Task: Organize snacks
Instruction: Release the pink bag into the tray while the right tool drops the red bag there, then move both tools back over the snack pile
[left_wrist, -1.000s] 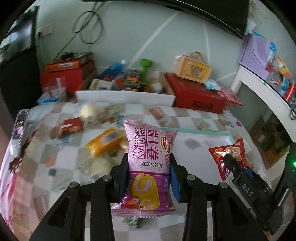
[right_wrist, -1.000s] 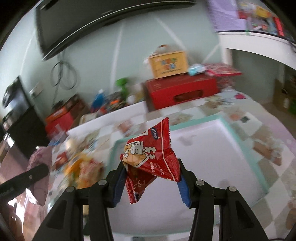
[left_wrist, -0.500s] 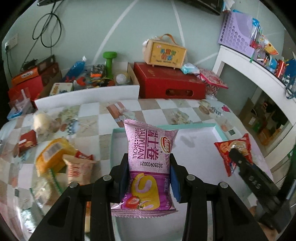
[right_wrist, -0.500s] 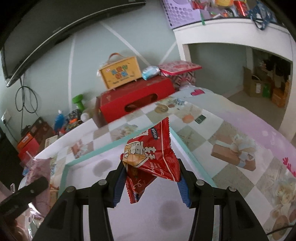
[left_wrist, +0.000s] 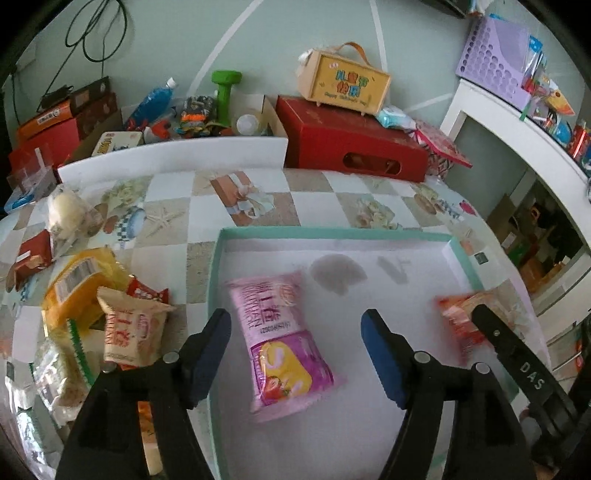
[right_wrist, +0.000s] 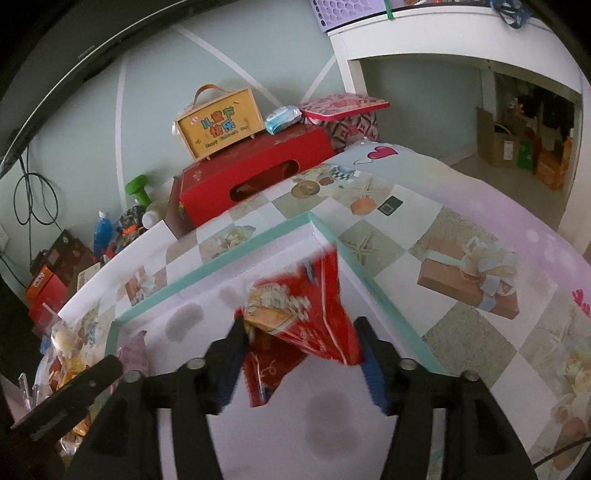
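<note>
The pink Swiss roll pack lies loose and blurred on the floor of the white tray with a teal rim. Above it my left gripper is opening, its blue pads well clear of the pack. In the right wrist view my right gripper is also opening above the tray's far right corner. The red snack pack sits blurred between its fingers, sagging down and no longer pinched. The left wrist view shows that red pack beside the right gripper's finger.
A heap of snack packs lies on the checked cloth left of the tray. Behind it stand a red box with a yellow carry case on top, and a white box wall. A white shelf is at the right.
Both grippers swung over the tray and sank toward it. Both sets of jaws have spread. The pink pack has dropped from the left gripper into the tray, and the red pack has slipped lower.
</note>
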